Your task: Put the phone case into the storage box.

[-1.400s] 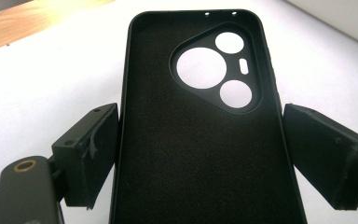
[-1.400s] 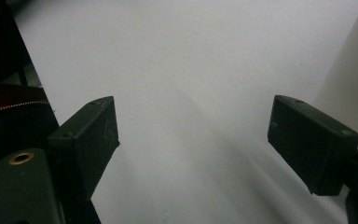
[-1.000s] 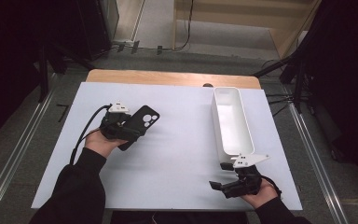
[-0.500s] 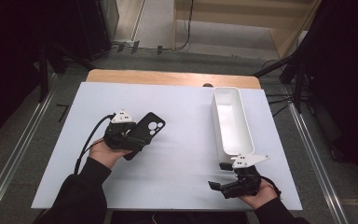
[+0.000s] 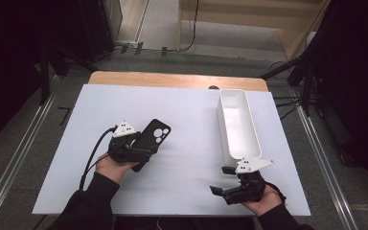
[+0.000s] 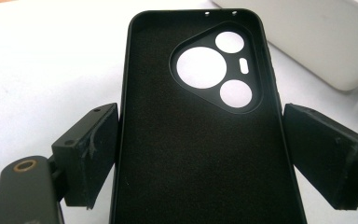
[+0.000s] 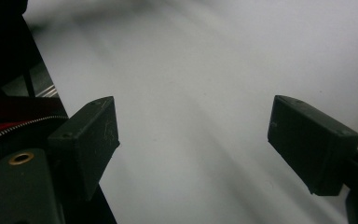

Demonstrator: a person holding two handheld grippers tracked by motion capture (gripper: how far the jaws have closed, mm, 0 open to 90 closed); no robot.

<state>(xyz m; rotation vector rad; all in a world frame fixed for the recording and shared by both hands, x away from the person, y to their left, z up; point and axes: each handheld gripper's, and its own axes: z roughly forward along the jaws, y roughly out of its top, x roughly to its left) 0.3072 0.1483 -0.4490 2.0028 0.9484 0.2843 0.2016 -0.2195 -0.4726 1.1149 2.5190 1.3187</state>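
left claw (image 5: 146, 149): clamped across the width of the black phone case (image 5: 152, 140), one pad on each long edge; a side grip like that left the camera-cutout end free to lead.
phone case: left-centre of the white bench (image 5: 191, 120), open side up, cutout end pointing far-right, toward the tray.
white tray (image 5: 238, 125): right side, long axis running near to far, well apart from the case; probably the drop spot.
right claw (image 5: 223, 179): jaws apart, nothing between them, parked at the near-right bench edge just off the tray's near end.
left claw view: showed felt lining inside the phone case (image 6: 200, 154) and a tray (image 6: 317, 42) corner beyond.
right claw view: bare bench (image 7: 205, 93) between the pads (image 7: 93, 135), blurred.
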